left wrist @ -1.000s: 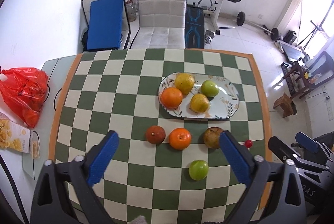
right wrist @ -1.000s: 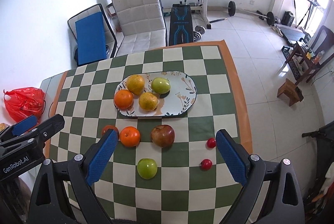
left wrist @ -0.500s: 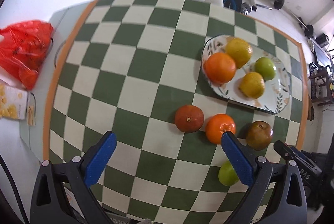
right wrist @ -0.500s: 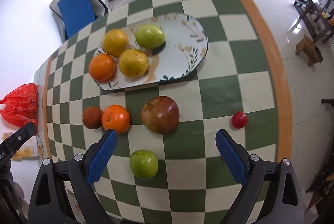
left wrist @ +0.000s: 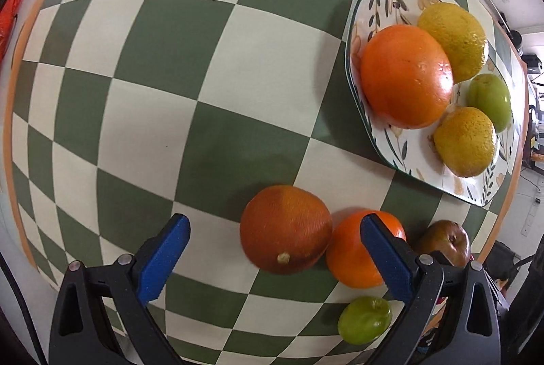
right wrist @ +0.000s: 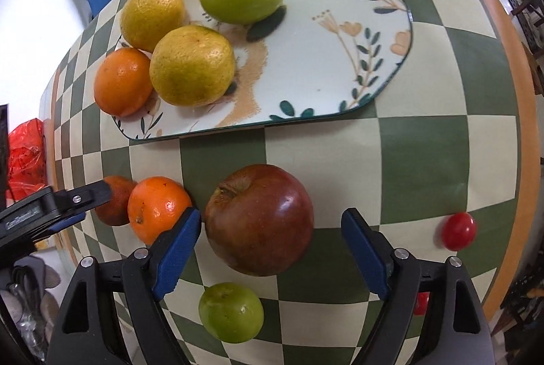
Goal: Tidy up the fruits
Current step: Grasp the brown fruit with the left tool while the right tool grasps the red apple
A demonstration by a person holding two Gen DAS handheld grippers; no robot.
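checkered table (right wrist: 425, 140), floral plate (right wrist: 323, 59), red apple (right wrist: 260, 219), two oranges, green apple (right wrist: 231, 312), cherry tomato (right wrist: 458, 230)

Dark orange (left wrist: 285, 229) between blue fingers (left wrist: 163, 258)

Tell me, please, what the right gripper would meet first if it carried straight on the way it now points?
Most likely the dark red apple, which sits between the right gripper's open jaws, nearer the left finger. The jaws have just been closing and the pads do not yet press on it. Depth is hard to judge.

Bare cloth (left wrist: 176, 66) left of plate (left wrist: 360, 25)
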